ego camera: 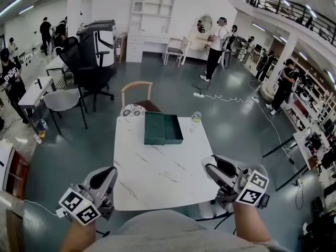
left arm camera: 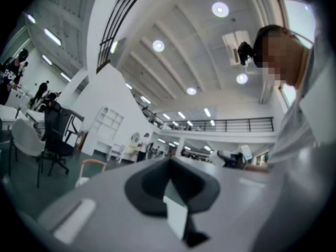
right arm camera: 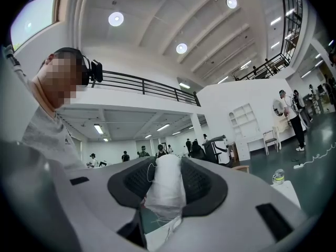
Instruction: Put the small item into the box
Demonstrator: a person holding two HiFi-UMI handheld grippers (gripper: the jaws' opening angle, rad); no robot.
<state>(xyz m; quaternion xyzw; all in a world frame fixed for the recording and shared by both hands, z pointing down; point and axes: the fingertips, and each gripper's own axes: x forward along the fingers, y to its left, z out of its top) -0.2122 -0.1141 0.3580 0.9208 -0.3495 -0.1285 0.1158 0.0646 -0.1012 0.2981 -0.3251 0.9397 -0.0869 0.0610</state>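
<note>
Your right gripper [right arm camera: 168, 178] is pinching the white bundle [right arm camera: 167, 188], left gripper [left arm camera: 170, 181] pressed together. So far the box [ego camera: 163, 128] at the table's [ego camera: 157, 180] far edge looks empty.

head cam: high up, aimed steeply down over the white table [ego camera: 157, 172], hall beyond | left gripper [ego camera: 106, 175] cam: hugging its jaws, low, tilted slightly ceilingward | right gripper [ego camera: 214, 166] cam: same, about level | overlap: all three catch the far-off white shelf unit [ego camera: 152, 7]
</note>
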